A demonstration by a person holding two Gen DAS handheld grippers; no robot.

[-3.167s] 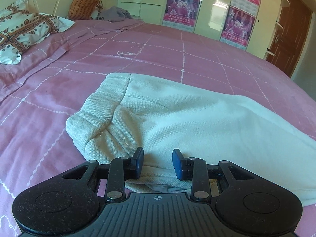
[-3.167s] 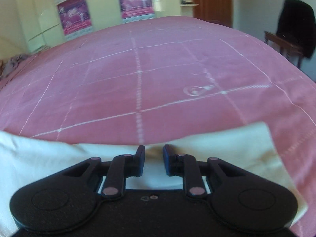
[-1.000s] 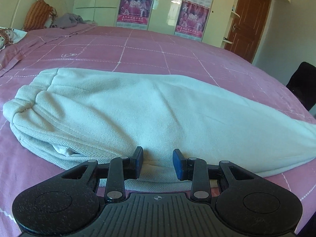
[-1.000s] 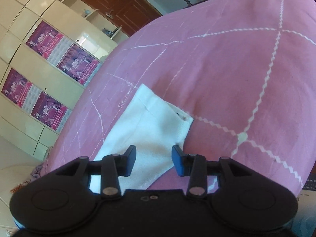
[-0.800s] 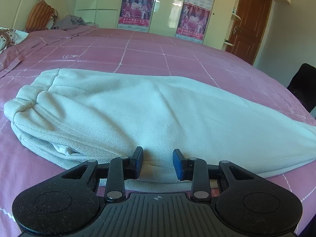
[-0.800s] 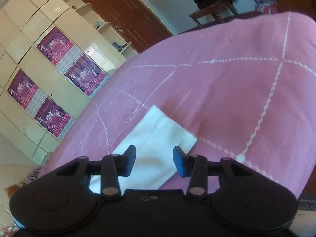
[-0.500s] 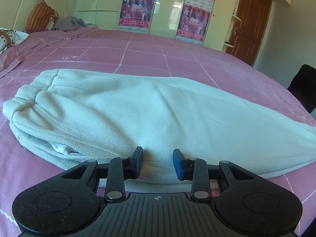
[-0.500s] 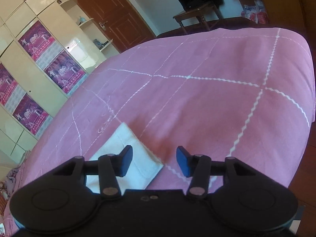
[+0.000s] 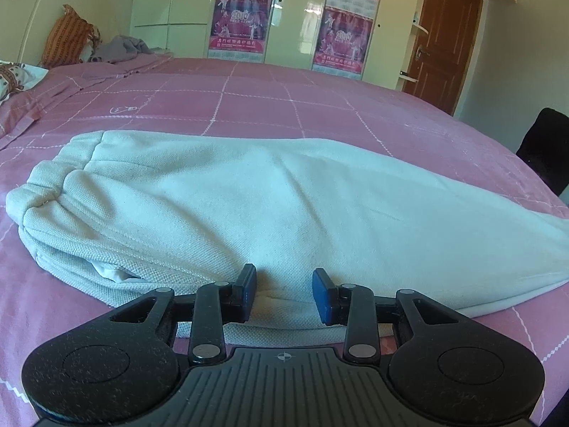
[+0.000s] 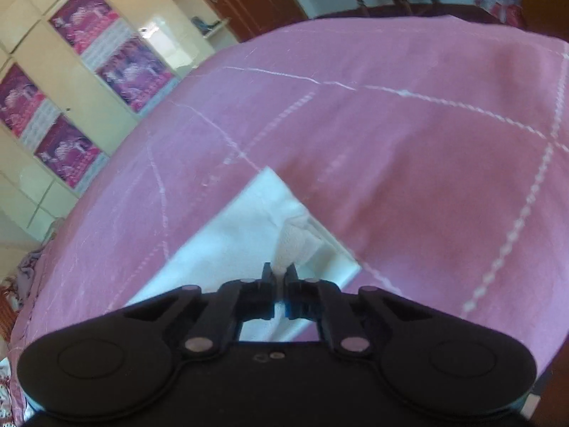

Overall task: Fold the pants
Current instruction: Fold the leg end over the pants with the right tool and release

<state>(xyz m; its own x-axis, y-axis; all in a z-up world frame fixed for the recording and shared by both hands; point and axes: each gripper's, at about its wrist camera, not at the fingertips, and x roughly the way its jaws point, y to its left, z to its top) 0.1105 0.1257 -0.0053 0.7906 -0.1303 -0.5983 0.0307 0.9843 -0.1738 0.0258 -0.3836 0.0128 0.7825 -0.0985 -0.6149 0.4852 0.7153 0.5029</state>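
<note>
Cream-white pants (image 9: 270, 206) lie folded lengthwise on the pink bedspread (image 9: 249, 103), waistband at the left, legs tapering to the right. My left gripper (image 9: 283, 286) is open and empty, its blue pads on either side of the pants' near edge at mid-length. In the right wrist view the leg hem end (image 10: 263, 220) lies on the bed. My right gripper (image 10: 280, 277) is shut on a pinched-up fold of the hem, which rises between the fingers.
The bed's right edge drops off near a dark chair (image 9: 544, 149). Pillows (image 9: 17, 78) and loose clothes (image 9: 121, 48) lie at the head of the bed. Wardrobes with posters (image 9: 242, 21) and a brown door (image 9: 444, 35) stand behind.
My right gripper has moved down onto the leg hem and closed on it, pinching the cloth up. My left gripper and the pants' waist end have stayed almost still.
</note>
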